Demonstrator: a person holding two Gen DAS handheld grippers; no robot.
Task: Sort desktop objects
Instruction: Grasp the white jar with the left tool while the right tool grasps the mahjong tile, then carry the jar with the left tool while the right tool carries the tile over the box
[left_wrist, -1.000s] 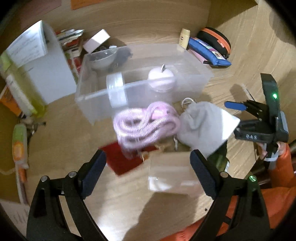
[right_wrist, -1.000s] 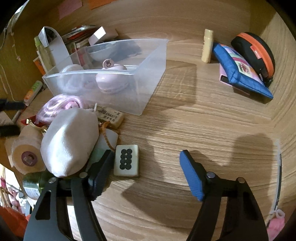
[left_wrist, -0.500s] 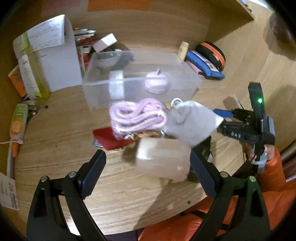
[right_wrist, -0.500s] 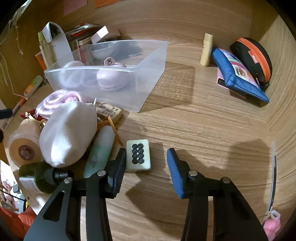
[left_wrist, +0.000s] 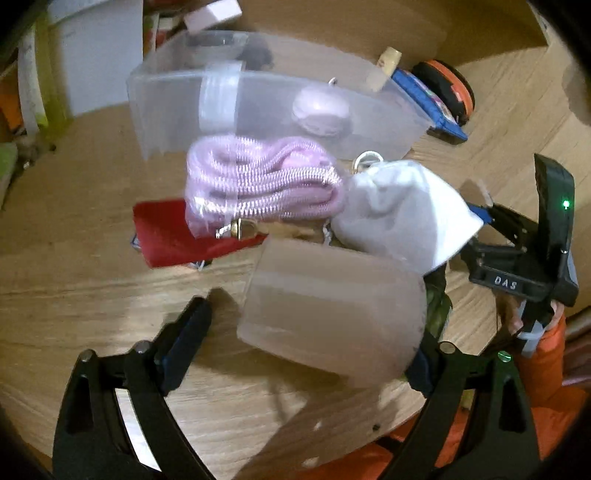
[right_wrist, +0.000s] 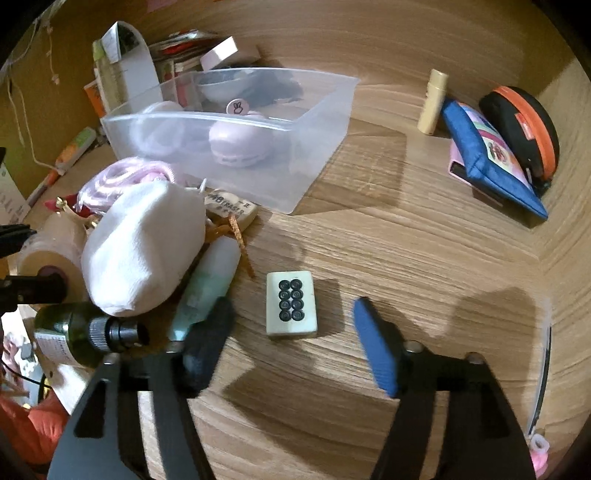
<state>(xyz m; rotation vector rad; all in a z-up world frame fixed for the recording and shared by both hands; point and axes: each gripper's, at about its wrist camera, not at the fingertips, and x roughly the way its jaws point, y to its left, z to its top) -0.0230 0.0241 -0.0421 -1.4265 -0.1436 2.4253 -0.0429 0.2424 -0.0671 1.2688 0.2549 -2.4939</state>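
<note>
left gripper (left_wrist: 310, 343) lower over tape roll (left_wrist: 332, 310) (blurred), white pouch (left_wrist: 402, 210) beside

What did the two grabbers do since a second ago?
The left gripper came down around the tape roll, jaws wide, not squeezing it. The right gripper's jaws narrowed beside the mahjong tile and are opening again, gripping nothing. The tile and clear bin stayed put.

Left wrist view close above the desk, angled down over a tape roll (left_wrist: 328, 314) toward the clear bin (left_wrist: 258, 107), right wrist view angled down from the opposite side, near a mahjong tile (right_wrist: 291, 303), both sharing bin (right_wrist: 236, 147), white pouch (left_wrist: 402, 214) (right_wrist: 144, 247).
</note>
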